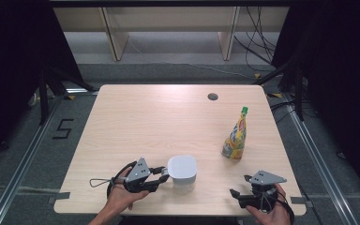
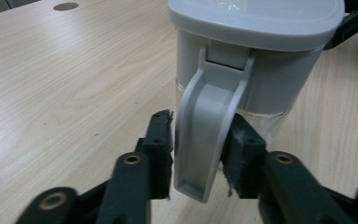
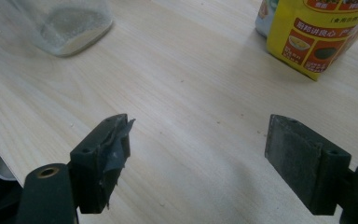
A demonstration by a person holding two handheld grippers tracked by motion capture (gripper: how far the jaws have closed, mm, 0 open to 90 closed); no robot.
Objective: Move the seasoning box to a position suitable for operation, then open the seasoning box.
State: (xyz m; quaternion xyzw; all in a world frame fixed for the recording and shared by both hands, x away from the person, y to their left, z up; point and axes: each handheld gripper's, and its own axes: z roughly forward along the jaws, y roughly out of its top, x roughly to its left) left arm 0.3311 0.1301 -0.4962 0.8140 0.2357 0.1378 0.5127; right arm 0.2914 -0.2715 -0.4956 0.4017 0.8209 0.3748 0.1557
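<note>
Near the table's (image 1: 136, 117) front edge, a grey-lidded jug (image 1: 182, 174) is standing. Left of the jug, the left gripper (image 2: 198, 154) is bracketing its handle (image 2: 208, 126), jaws slightly slack. Right of the jug, the right gripper (image 3: 198, 163) is hovering wide open, empty.

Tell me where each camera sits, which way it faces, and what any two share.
High view: above the near edge, looking forward and down on the table; both hands and claws show.
Left gripper view: rides the left claw, looking along its jaws, which flank the pitcher handle.
Right gripper view: rides the right claw, jaws apart over bare wood, facing the sauce pouch.
Shared: the pitcher appears in all three.
</note>
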